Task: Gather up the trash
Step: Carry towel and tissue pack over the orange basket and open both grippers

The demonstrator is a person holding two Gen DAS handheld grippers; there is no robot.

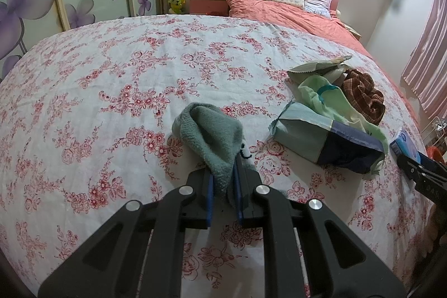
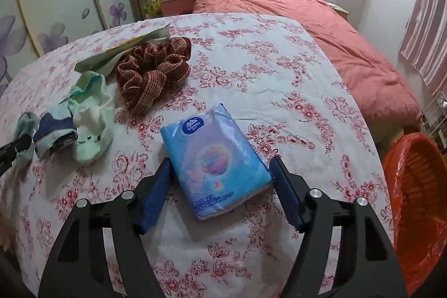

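I'm pinching the teal sock (image 1: 212, 136) in my left gripper (image 1: 225, 186) over the cloth (image 1: 111, 80); my right gripper (image 2: 220, 180) is standing spread around the tissue pack (image 2: 215, 155), pads apart from it.

Ahead of the left gripper (image 1: 225, 186) and off to its left, the floral sheet (image 1: 111, 69) is lying bare, leaving a wide open lane. To its right, a heap is blocking the way: a patchwork pouch (image 1: 321, 141), a pale green sock (image 1: 329, 97) and a brown knitted cloth (image 1: 363, 94). Between the spread fingers of the right gripper (image 2: 220, 180) a blue tissue pack (image 2: 215, 155) is filling the gap. To its right an orange-lined bin (image 2: 416, 194) is standing beside the bed edge
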